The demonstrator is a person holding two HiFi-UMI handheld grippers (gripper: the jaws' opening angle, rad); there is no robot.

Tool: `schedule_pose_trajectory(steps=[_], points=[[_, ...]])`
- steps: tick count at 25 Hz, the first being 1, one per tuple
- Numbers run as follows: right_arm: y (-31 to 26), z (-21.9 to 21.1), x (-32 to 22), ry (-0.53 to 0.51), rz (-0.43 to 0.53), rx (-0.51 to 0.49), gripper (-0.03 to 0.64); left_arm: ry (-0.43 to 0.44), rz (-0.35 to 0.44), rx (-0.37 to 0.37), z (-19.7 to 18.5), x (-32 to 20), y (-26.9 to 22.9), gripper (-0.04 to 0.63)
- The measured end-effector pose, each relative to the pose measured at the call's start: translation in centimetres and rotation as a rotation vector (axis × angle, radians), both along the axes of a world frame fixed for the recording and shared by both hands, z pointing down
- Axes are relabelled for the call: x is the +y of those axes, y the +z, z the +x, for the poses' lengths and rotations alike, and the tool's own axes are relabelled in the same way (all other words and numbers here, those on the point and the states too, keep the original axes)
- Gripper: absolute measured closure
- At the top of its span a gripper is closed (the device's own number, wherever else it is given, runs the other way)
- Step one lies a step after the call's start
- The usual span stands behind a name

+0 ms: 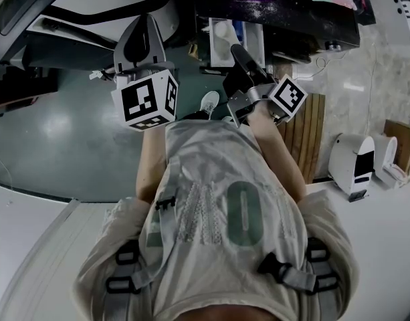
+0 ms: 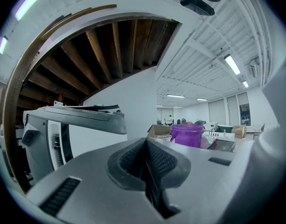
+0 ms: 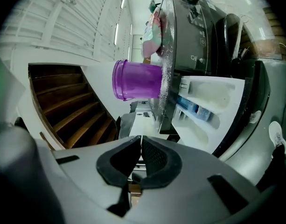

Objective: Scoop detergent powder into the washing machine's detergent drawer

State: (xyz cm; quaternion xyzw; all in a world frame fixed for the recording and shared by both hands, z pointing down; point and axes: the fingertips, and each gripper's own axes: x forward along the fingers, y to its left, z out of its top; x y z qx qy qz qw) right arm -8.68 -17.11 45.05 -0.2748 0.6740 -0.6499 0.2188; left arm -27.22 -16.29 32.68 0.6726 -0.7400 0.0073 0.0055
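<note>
Facing a dark washing machine (image 1: 278, 25), the person holds both grippers in front of it, clear of any object. The detergent drawer (image 3: 212, 101) is white and stands pulled out from the machine's front, at its upper corner beside the control panel. Its open compartments show pale walls, and one holds a blue insert. In the head view the drawer (image 1: 225, 42) lies just beyond the right gripper (image 1: 238, 51), though contact cannot be judged. A purple tub (image 3: 136, 80) stands on the machine's top, where white powder is scattered near the front edge. The left gripper view shows the same tub (image 2: 187, 134) farther off. A pink-printed pouch (image 3: 154, 27) lies on that top behind the tub. The left gripper (image 2: 145, 143) has its jaws pressed together with nothing between them. The right gripper (image 3: 141, 140) likewise has its jaws closed on nothing, leaving only a thin seam between the ribbed pads. The left gripper (image 1: 150, 29) points toward the machine, well apart from the drawer.
</note>
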Motion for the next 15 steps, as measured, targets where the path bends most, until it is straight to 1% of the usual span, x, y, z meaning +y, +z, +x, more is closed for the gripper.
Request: schedule_pose_trajectory(steps=[3,6,13,15], points=[[0.05,-0.13,0.00,-0.006,0.004,0.014,0.607,0.000,-0.001,0.002,-0.14,0.06,0.05,0.575],[0.12,-0.15,-0.01,-0.020,0.026,0.058,0.607,-0.001,0.000,0.002,-0.31,0.11,0.05,0.575],[0.37,-0.13,-0.08,-0.068,0.132,0.235,0.607,0.002,-0.002,0.004,-0.53,0.22,0.17,0.575],[0.12,-0.20,-0.17,-0.087,0.182,0.292,0.606,0.002,-0.003,0.004,-0.62,0.20,0.17,0.575]])
